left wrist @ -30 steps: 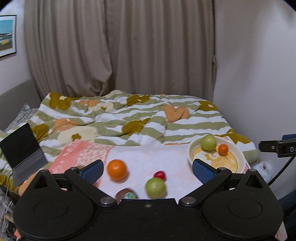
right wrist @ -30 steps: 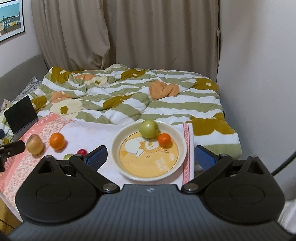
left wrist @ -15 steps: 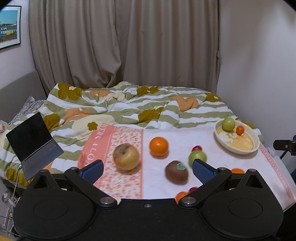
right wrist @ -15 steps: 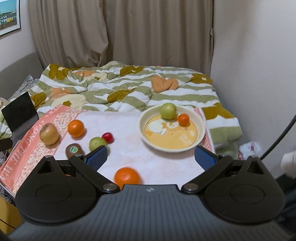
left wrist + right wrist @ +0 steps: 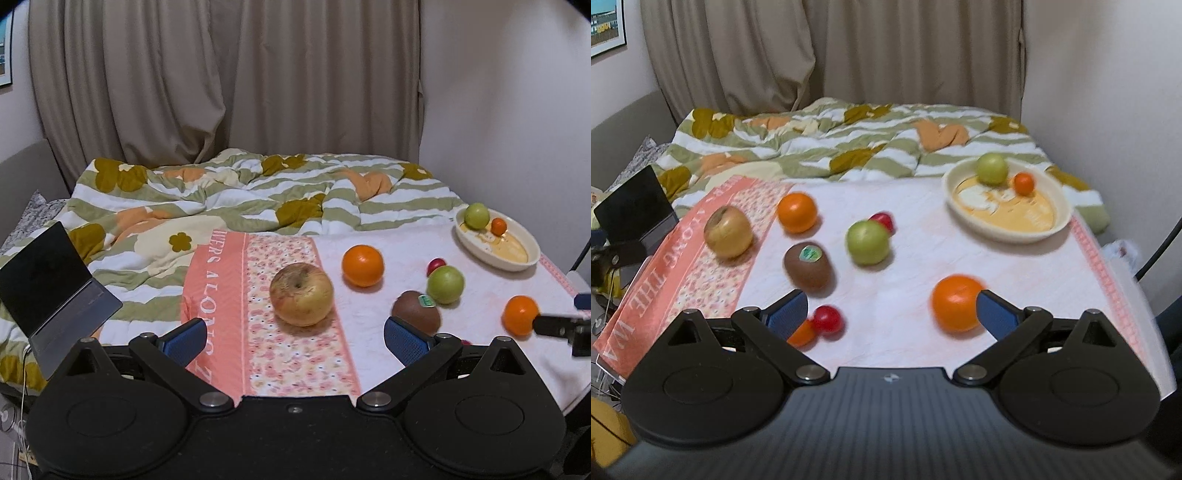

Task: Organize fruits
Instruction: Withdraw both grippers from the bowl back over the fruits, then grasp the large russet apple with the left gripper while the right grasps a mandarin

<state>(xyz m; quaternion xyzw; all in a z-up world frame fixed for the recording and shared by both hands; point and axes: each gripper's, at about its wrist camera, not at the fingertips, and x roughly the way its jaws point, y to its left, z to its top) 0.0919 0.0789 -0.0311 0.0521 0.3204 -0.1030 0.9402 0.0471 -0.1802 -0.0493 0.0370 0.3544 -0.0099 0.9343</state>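
Left gripper hangs low over the near edge of the cloth-covered surface, jaws spread wide and empty, with the big yellowish apple sitting just ahead between its fingers, not touched. Right gripper is spread wide too, holding nothing; its right finger sits right at the near orange, though contact is too blurred to call. Near its left finger, a small red fruit. Further out lie the kiwi, a green apple and a second orange. The plate at the far right carries a green fruit and a tiny orange one.
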